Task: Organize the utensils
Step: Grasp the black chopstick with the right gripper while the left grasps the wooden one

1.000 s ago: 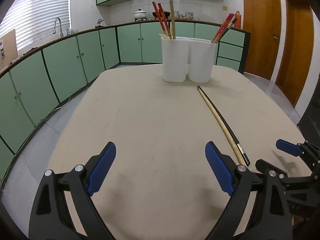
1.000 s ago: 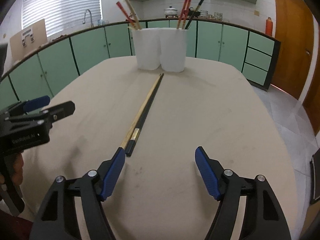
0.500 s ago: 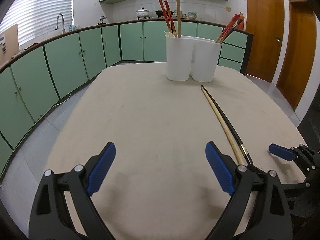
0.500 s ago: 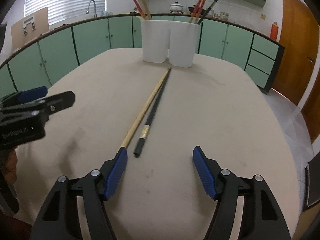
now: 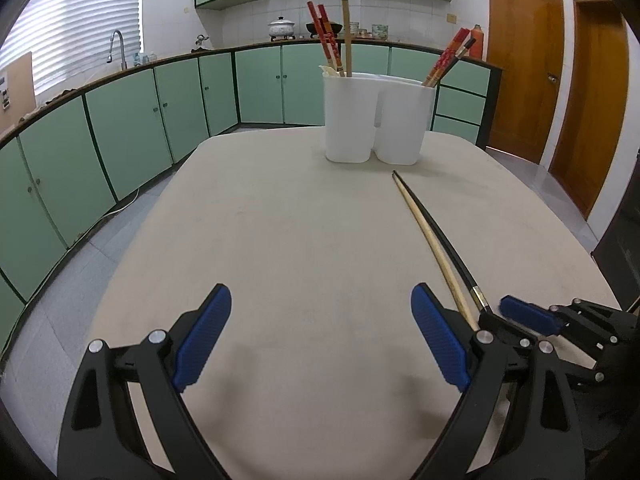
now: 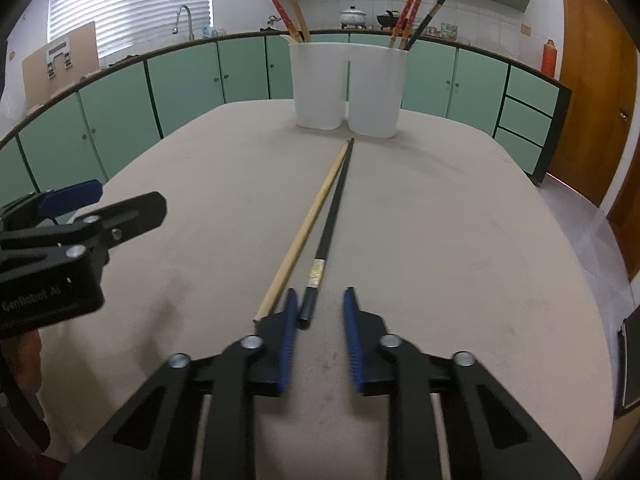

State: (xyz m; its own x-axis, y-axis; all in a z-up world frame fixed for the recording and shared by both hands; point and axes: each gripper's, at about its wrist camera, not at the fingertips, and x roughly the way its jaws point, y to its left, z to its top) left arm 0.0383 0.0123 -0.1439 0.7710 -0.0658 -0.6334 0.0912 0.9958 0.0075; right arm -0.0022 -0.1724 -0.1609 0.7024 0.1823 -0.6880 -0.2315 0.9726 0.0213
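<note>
A black chopstick and a wooden chopstick lie side by side on the beige table, pointing at two white holders. The left holder has red and wooden chopsticks in it, the right one red and black. My right gripper is closing. The black chopstick's near end sits between its pads, close to the left one, with a gap on the right. The wooden one's end lies just outside the left finger. My left gripper hovers open over bare table, with nothing between its fingers.
Green cabinets curve round the table's left and far sides. Wooden doors stand at the right. The table edge drops to grey floor on the left. A hand holds the left gripper.
My right gripper has slid forward and to the left over the chopsticks' near ends, and its jaws have narrowed around the black one. The left gripper has stayed still.
</note>
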